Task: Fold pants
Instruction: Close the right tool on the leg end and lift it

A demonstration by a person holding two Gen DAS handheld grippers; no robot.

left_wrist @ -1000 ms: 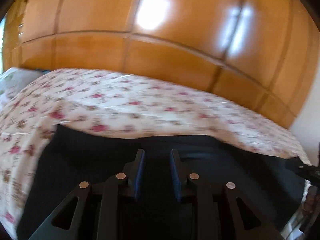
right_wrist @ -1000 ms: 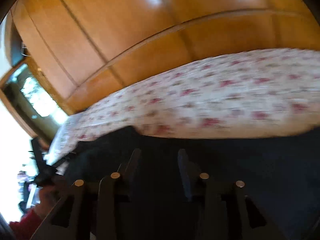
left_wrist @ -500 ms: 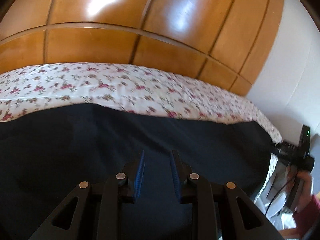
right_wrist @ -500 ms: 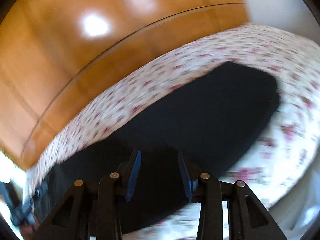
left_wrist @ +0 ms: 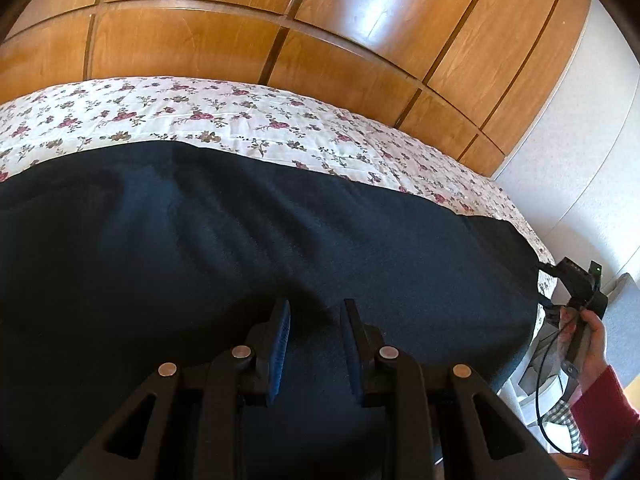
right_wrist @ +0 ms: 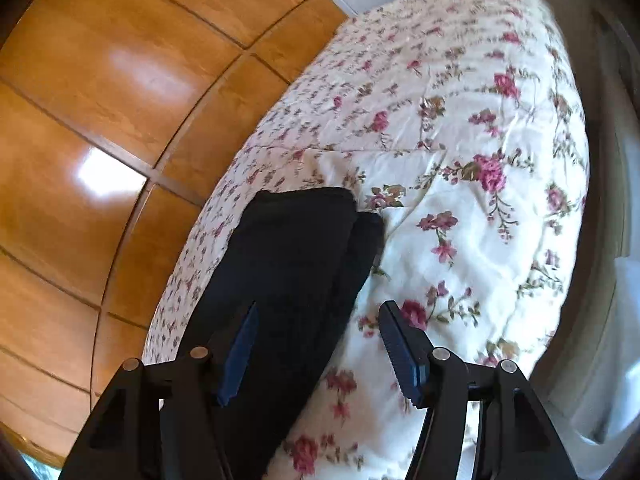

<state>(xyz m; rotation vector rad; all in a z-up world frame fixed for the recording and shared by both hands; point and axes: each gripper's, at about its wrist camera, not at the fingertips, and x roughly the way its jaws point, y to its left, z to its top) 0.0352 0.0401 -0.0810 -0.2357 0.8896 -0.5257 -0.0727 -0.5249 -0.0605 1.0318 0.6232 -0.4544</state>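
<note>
Dark navy soft-fabric pants (left_wrist: 280, 248) spread lengthwise on floral white bedspread (right_wrist: 460, 200); limp, light, likely to sag. Left gripper (left_wrist: 316, 336) spread above mid-leg, right gripper (right_wrist: 316, 344) spread wide, empty. Best pinched at hem corners (right_wrist: 352, 216)

no readable text, seemingly none anywhere

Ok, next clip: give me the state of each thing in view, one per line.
Pants: spread flat along the bedspread, one end's layers offset, held by neither gripper.
Left gripper: open, empty, over the pants.
Right gripper: open wide, empty, over the pants' edge near one end.
Bedspread: covers the bed, lightly creased.
Wardrobe: doors closed.
</note>
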